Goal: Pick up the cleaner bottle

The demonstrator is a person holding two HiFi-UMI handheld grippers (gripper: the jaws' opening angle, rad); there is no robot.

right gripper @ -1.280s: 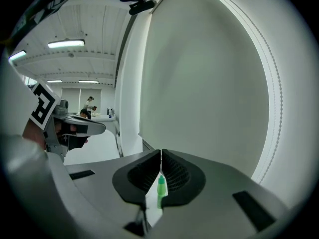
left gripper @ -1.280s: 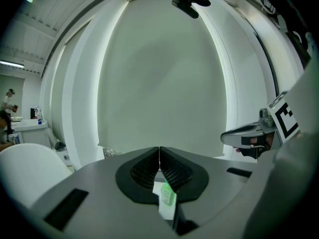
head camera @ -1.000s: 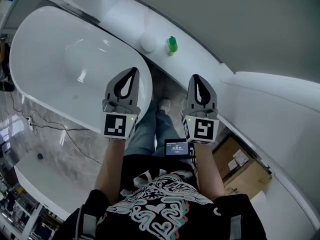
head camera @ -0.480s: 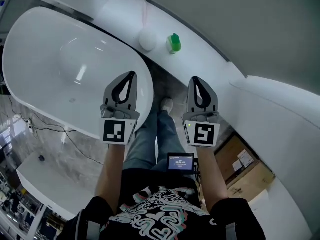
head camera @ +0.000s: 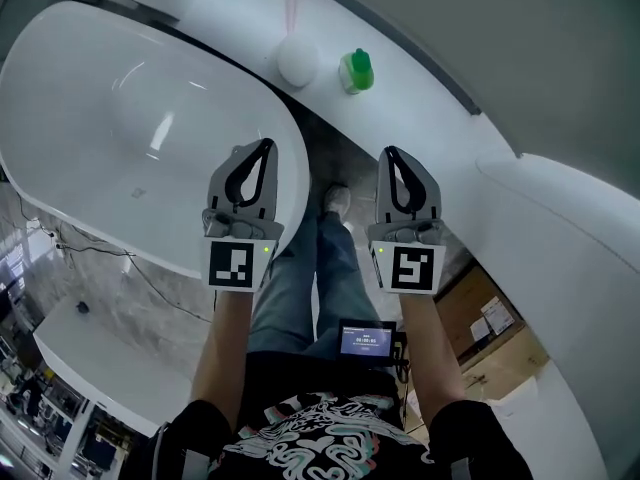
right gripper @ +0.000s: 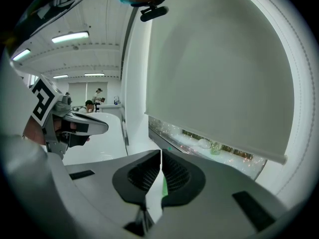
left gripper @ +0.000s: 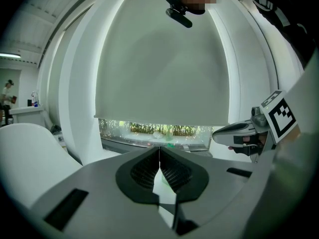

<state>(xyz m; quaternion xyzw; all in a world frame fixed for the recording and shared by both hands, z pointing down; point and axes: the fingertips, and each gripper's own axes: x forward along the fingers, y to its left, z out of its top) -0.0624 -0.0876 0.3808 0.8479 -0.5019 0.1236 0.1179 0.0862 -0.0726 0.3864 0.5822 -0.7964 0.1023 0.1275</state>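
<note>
Task barely begun, nothing gripped yet. Green cleaner bottle [head camera: 357,71] stands upright on the white ledge [head camera: 430,118] behind the bathtub [head camera: 100,158], just beside a white ball [head camera: 297,60]. It's at the far end of the head view & well apart from both tools.

Left tool [head camera: 266,146] & right tool [head camera: 389,154] are held out side by side in front of the person, tips pointing roughly twd the ledge. Left one is over the bathtub rim, right one over the gap btw bathtub & ledge. Left tool's own view: pads together at the tip, nothing btw them. Right tool's view: same, jaws closed tip to tip, empty. Right tool is on the bottle's side, so prob the one to use, but that's only a guess.

Done so far: nil, cleaner bottle untouched. Left to do: bring a tool fwd to the bottle, open jaws wide enough for its body, close on it, lift it clear of the ledge. Watch the ball: it's right next to the bottle & looks easy to knock. Bottle looks small & light, prob plastic, so shouldn't need a hard squeeze
</note>
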